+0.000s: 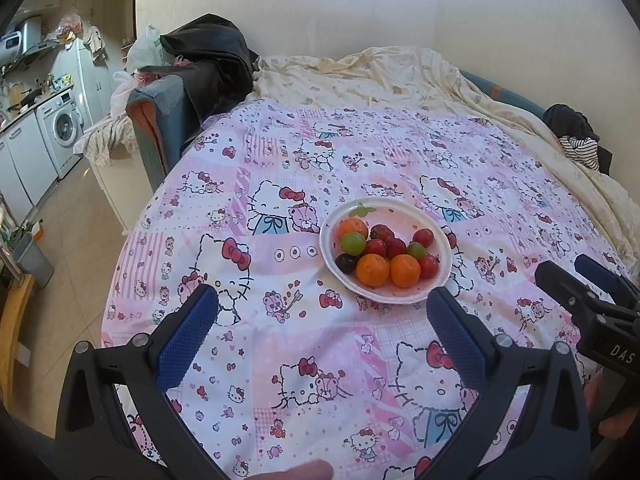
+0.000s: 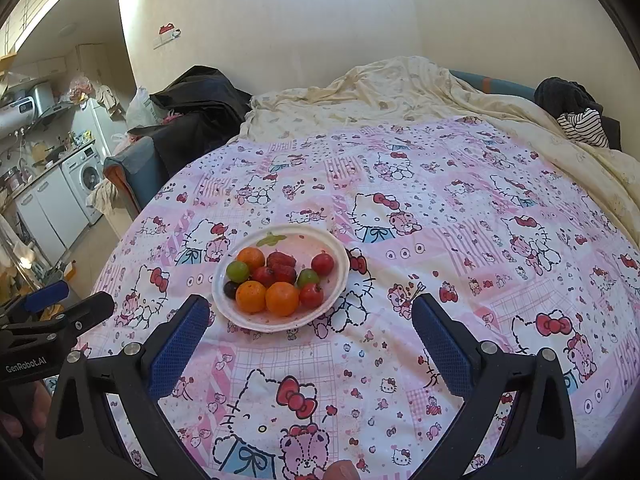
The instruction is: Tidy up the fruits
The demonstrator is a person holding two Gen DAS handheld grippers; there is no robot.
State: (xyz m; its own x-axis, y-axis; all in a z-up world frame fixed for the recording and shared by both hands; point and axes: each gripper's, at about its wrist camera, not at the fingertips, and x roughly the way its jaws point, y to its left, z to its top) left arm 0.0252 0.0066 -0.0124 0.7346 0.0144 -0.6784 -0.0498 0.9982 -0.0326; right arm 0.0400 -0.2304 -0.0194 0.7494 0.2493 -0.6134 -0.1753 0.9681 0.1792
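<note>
A washing machine [image 1: 60, 128] stands left; dark clothes [image 2: 568, 98], perhaps, far right.

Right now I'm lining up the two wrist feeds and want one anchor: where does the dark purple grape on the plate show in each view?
Left wrist view: the dark grape lies at the plate's near-left rim, below a green grape.
Right wrist view: the dark grape lies at the plate's left rim, left of centre.
Shared landmark: the washing machine, far left in both.

Bright, soft daylight — perhaps window-lit — fisheye-bent, dark-cornered edges.
</note>
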